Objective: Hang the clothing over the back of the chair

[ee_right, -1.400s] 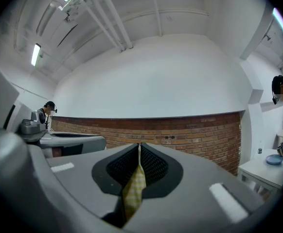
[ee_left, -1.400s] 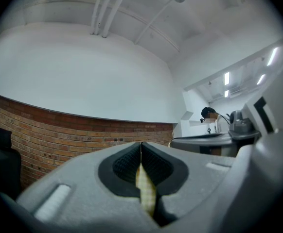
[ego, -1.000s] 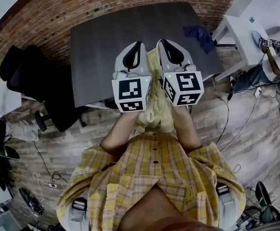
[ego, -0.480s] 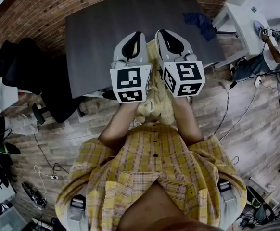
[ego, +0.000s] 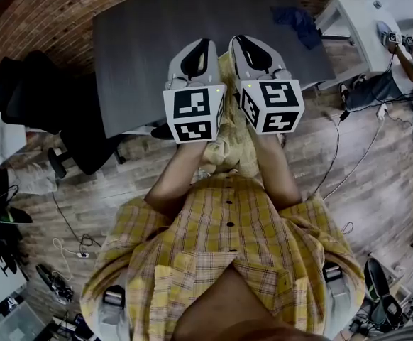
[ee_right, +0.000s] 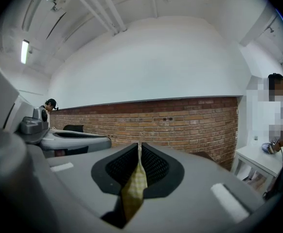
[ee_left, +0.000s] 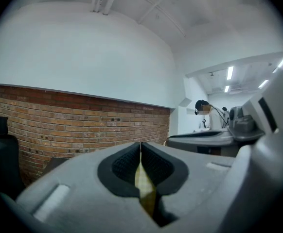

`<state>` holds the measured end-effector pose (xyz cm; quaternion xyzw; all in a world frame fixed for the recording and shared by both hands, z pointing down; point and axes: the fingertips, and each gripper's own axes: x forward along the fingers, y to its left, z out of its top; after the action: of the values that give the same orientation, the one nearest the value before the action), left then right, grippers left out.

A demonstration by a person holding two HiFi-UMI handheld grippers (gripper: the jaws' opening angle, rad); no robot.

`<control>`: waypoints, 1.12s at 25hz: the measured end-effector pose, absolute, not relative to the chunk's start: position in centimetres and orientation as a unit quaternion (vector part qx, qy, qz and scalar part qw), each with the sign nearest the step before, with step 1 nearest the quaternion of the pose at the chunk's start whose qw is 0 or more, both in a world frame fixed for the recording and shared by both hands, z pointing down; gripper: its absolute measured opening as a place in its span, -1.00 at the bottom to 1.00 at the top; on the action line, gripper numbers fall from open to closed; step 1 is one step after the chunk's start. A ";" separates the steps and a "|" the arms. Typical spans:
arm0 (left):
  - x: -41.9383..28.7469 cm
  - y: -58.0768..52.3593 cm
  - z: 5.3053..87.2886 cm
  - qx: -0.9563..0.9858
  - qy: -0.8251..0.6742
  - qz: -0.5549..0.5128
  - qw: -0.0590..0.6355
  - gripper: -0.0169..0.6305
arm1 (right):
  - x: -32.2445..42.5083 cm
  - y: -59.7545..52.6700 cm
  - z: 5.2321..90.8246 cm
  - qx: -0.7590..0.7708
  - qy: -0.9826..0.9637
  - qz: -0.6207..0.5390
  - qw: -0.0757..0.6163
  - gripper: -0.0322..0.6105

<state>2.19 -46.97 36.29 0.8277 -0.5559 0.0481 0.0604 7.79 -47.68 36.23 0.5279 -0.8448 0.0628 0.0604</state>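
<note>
Here the left claw [ego: 199, 47] and the right claw [ego: 240, 42] are held up side by side, just beside each other, in front of the person, both pointing out over a dark surface [ego: 142, 55]. Each claw is pressed together on a thin fold of the yellow checked clothing [ego: 229, 137]: in the left gripper view a sliver of the plaid stands pinched between the black pads, and the right gripper view shows the same, with the cloth drooping out below the pads. In the head view the clothing runs down between the two marker cubes and hangs bunched beneath them, above a wider spread of the same plaid with a row of dark buttons; I cannot tell where one ends and the other begins. The black chair [ego: 40, 112] stands on the wooden floor [ego: 121, 190] at the left end of the surface, well apart from both claws. A blue cloth [ego: 299, 21] lies at the surface's far right corner, and a brick wall [ee_left: 83, 118] runs behind.
</note>
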 end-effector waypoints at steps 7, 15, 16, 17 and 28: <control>1.6 -47.2 36.3 0.825 -0.561 0.036 0.067 -0.62 | 7.5 -48.0 36.5 0.529 -0.844 0.069 0.063 -0.60; 2.3 -46.3 35.0 0.831 -0.553 0.028 0.053 -0.62 | 8.4 -47.4 35.7 0.539 -0.838 0.060 0.051 -0.63; 2.4 -46.2 34.7 0.831 -0.553 0.026 0.048 -0.62 | 8.7 -47.2 35.4 0.542 -0.837 0.057 0.047 -0.66; 2.5 -46.1 34.4 0.832 -0.553 0.024 0.045 -0.62 | 8.8 -47.0 35.2 0.543 -0.837 0.054 0.044 -0.69; 1.8 -43.4 31.8 0.837 -0.546 0.002 0.024 -0.82 | 8.9 -44.5 32.4 0.556 -0.830 0.030 0.020 -0.92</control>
<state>1.83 -43.44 31.81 0.8375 -0.5460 0.0022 0.0236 8.90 -44.49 32.43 0.5564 -0.8302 0.0296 0.0196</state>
